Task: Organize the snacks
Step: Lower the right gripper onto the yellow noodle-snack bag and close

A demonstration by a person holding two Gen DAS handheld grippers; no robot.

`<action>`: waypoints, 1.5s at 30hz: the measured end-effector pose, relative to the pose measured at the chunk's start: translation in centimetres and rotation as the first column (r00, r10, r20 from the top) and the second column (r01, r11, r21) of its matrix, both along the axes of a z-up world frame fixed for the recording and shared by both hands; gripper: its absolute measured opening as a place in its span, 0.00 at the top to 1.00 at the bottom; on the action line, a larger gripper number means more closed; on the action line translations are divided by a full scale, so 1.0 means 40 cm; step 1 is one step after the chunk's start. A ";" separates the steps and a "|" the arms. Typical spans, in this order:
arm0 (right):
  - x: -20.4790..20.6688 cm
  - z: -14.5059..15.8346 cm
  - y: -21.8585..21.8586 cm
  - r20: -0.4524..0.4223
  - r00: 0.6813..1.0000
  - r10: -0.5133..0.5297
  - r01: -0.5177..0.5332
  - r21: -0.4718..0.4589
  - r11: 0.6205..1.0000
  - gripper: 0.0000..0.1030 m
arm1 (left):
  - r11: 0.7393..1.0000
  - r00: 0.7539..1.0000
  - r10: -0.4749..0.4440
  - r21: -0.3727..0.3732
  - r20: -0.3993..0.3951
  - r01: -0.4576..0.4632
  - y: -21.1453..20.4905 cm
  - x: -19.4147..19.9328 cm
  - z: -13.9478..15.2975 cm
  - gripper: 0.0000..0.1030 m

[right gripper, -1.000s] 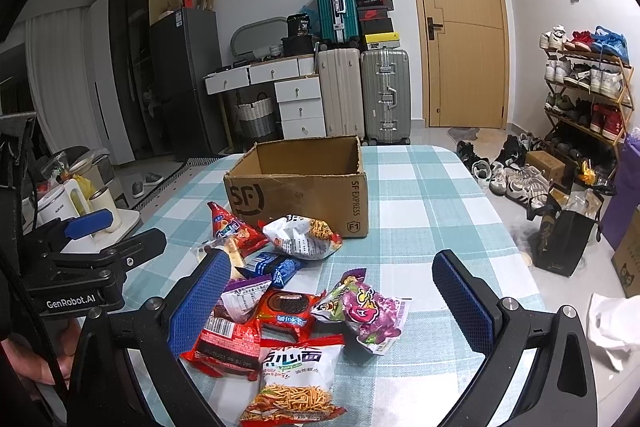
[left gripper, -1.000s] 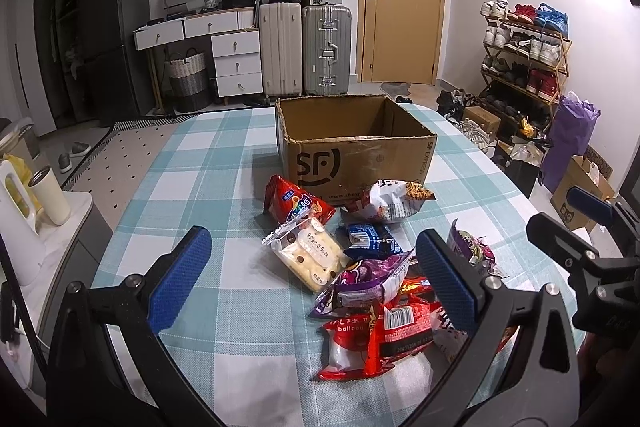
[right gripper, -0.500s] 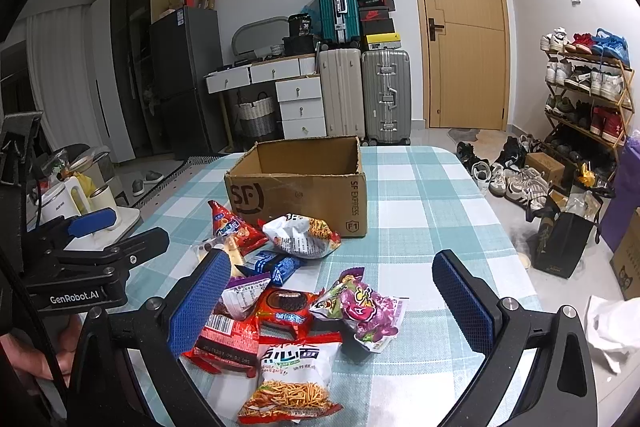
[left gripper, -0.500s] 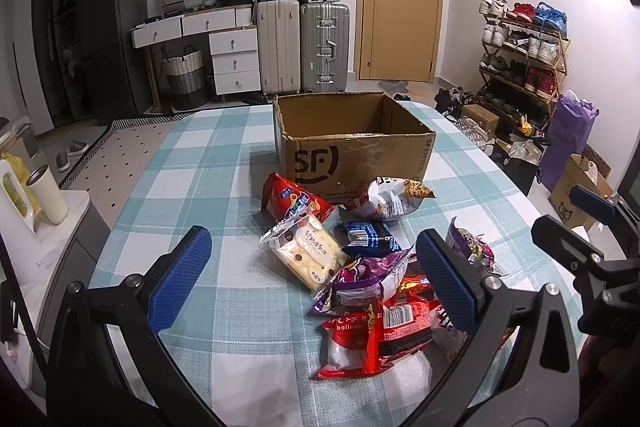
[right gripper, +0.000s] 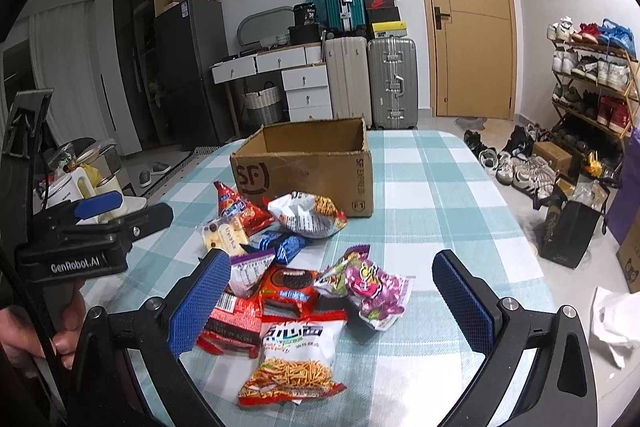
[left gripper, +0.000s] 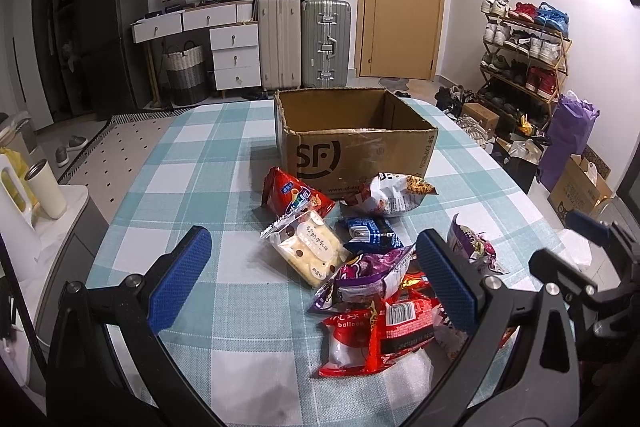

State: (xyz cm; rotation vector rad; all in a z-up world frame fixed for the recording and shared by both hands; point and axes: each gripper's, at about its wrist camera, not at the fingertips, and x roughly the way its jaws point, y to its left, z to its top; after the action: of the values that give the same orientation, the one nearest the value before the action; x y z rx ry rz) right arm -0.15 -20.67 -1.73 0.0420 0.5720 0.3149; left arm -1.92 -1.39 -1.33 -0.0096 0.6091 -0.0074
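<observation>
Both grippers have edged nearer the snacks; left gripper and right gripper hang spread wide, empty. The box holds nothing visible; sorting hasn't begun.

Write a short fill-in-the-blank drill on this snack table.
1. The cardboard box holds ____ snacks that can be seen.
2. Both the left gripper and the right gripper are ____.
3. The red triangular bag lies ____ the box.
4. The tablecloth has a ____ pattern.

Missing words: no; open; outside; checked
</observation>
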 end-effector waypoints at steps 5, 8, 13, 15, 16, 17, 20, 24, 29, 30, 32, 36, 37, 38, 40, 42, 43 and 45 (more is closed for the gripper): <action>-0.006 -0.040 0.001 -0.041 0.999 0.014 -0.013 0.006 1.000 0.00 | 1.000 1.000 0.002 -0.006 -0.013 -0.002 0.003 -0.002 -0.007 0.01; -0.007 -0.066 0.004 -0.065 0.998 0.021 -0.021 0.008 1.000 0.00 | 1.000 1.000 0.003 -0.011 -0.022 -0.003 0.009 0.004 -0.008 0.01; -0.007 -0.113 0.013 -0.107 0.993 0.044 -0.042 0.016 0.999 0.00 | 1.000 0.999 0.002 -0.015 -0.032 -0.002 0.011 0.010 -0.008 0.01; -0.003 -0.131 0.021 -0.124 0.991 0.055 -0.053 0.017 0.998 0.00 | 1.000 0.999 0.002 -0.015 -0.035 -0.002 0.012 0.011 -0.010 0.01; -0.001 -0.138 0.023 -0.130 0.990 0.062 -0.060 0.018 0.998 0.00 | 1.000 0.999 0.001 -0.017 -0.037 -0.002 0.014 0.011 -0.009 0.01; 0.001 -0.148 0.029 -0.141 0.987 0.071 -0.069 0.019 0.997 0.00 | 1.000 0.999 0.002 -0.018 -0.039 -0.002 0.014 0.011 -0.009 0.01; 0.010 -0.174 0.044 -0.170 0.982 0.086 -0.085 0.017 0.996 0.00 | 1.000 0.999 0.003 -0.019 -0.044 -0.003 0.017 0.010 -0.011 0.01; 0.019 -0.200 0.055 -0.201 0.975 0.098 -0.096 0.018 0.995 0.00 | 1.000 0.999 0.005 -0.026 -0.050 -0.006 0.025 0.011 -0.011 0.01; 0.023 -0.222 0.067 -0.227 0.968 0.109 -0.110 0.005 0.994 0.00 | 1.000 0.999 0.005 -0.024 -0.049 -0.006 0.026 0.010 -0.012 0.01; 0.023 -0.223 0.067 -0.231 0.967 0.109 -0.111 0.006 0.994 0.00 | 1.000 0.999 0.005 -0.025 -0.049 -0.006 0.026 0.011 -0.012 0.01; 0.027 -0.231 0.068 -0.239 0.965 0.108 -0.110 0.004 0.994 0.00 | 1.000 0.999 0.006 -0.024 -0.050 -0.007 0.025 0.011 -0.011 0.01; 0.028 -0.241 0.069 -0.246 0.963 0.109 -0.113 -0.003 0.994 0.04 | 1.000 0.999 0.008 -0.025 -0.050 -0.009 0.027 0.010 -0.013 0.01; 0.027 -0.243 0.069 -0.248 0.963 0.110 -0.115 -0.005 0.993 0.10 | 1.000 0.999 0.008 -0.025 -0.050 -0.009 0.028 0.008 -0.015 0.01; 0.027 -0.245 0.069 -0.252 0.961 0.111 -0.117 -0.007 0.993 0.14 | 1.000 0.999 0.008 -0.026 -0.051 -0.009 0.028 0.008 -0.015 0.01; 0.029 -0.252 0.069 -0.260 0.958 0.119 -0.123 0.000 0.992 0.20 | 1.000 0.999 0.008 -0.025 -0.049 -0.010 0.028 0.008 -0.015 0.01; 0.029 -0.256 0.069 -0.267 0.953 0.143 -0.142 0.023 0.990 0.31 | 1.000 0.999 0.009 -0.026 -0.049 -0.010 0.030 0.007 -0.015 0.01; 0.029 -0.258 0.072 -0.272 0.950 0.154 -0.152 0.030 0.988 0.33 | 1.000 0.999 0.010 -0.027 -0.049 -0.012 0.033 0.006 -0.016 0.01; 0.028 -0.260 0.074 -0.268 0.950 0.162 -0.162 0.023 0.987 0.41 | 0.999 0.999 0.013 -0.030 -0.053 -0.015 0.036 0.005 -0.017 0.01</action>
State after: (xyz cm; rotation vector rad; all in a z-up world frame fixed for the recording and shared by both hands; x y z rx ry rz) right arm 0.96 -17.70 -12.13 0.0386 0.8485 0.4736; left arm -1.72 0.06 -2.03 -0.0433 0.6613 -0.0024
